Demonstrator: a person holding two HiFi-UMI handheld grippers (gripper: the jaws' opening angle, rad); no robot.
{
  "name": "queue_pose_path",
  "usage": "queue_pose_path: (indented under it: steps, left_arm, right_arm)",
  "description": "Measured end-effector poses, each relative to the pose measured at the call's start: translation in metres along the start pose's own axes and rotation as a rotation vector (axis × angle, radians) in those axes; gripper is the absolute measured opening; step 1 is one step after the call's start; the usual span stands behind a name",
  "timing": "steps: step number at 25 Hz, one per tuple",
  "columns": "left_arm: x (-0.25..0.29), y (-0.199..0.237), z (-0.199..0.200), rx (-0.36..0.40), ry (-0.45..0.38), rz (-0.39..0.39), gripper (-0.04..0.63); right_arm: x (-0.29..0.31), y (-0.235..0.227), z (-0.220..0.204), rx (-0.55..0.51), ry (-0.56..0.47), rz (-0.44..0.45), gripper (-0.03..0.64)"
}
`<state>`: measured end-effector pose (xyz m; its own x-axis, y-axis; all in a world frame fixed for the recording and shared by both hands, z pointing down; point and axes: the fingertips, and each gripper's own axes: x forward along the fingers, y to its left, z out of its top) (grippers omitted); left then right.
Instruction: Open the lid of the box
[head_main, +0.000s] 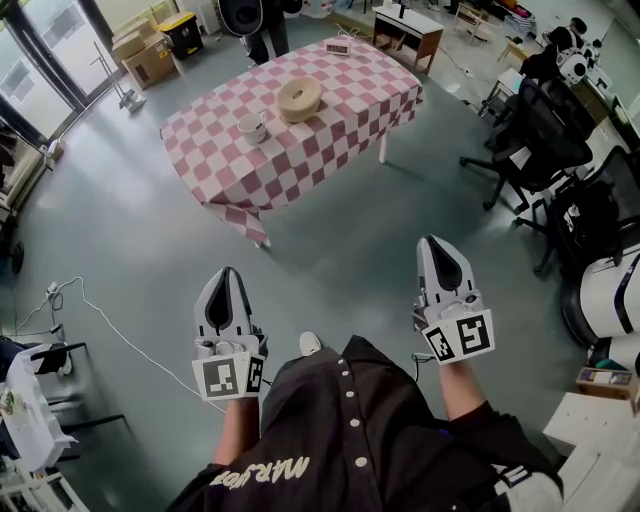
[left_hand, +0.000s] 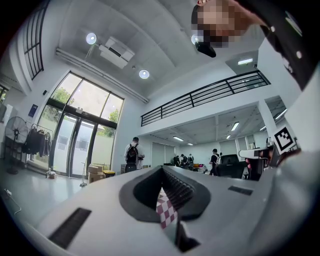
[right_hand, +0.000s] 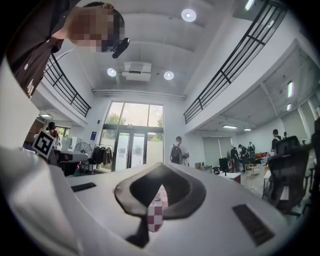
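A person stands on open grey floor (head_main: 330, 250) with a two-jawed claw in each hand. Both claws point level toward a table (head_main: 230, 190) draped in pink-and-white checked cloth. The left claw (head_main: 226, 275) and right claw (head_main: 433, 243) each have their jaws pressed together with nothing held (each gripper view shows only a sliver of the distant checked cloth past the tips).

The box (head_main: 299, 98) is a round tan container near the table's middle. It sits well ahead of both claws, between their lines and nearer the left one. Its lid looks to be on, though it is small at this range. A white cup (head_main: 252, 127) stands just beside the box, on its near left.

The task appears not yet begun; this is the approach. The next move calls for stepping up, spreading the jaws, and probably steadying the box with one claw while the other lifts the lid.

The way ahead is bare floor. Office chairs (head_main: 540, 150) crowd the right claw's outer side. A cable (head_main: 110, 320) trails beyond the left claw. The table's near corner points toward the claws.
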<state>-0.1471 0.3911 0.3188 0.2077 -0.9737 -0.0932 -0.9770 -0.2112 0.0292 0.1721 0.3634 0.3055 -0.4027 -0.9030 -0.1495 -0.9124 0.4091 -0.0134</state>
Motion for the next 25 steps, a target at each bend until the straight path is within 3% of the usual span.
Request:
queue_pose_path:
  steps: [6,15,20,25]
  left_arm:
    - [-0.0014,-0.0013,0.0,0.003,-0.001,0.015,0.011]
    - [-0.003,0.0001,0.0012,0.011,-0.001,0.026,0.011]
    - [-0.0023,0.0015,0.0036,0.015,-0.005,0.027,0.011]
    - [-0.0049,-0.0009,0.0041,0.017,-0.008,0.025,0.011]
  right_arm:
    - [0.0033,-0.0061,-0.0026,-0.035,0.012,-0.009,0.003]
    - [0.0057,0.0,-0.0038,-0.03,0.009,0.032,0.165]
    - [0.0077,0.0,-0.0035,-0.031,0.014,0.033,0.208]
    - [0.0054,0.0025,-0.0028,-0.022,0.015,0.049,0.297]
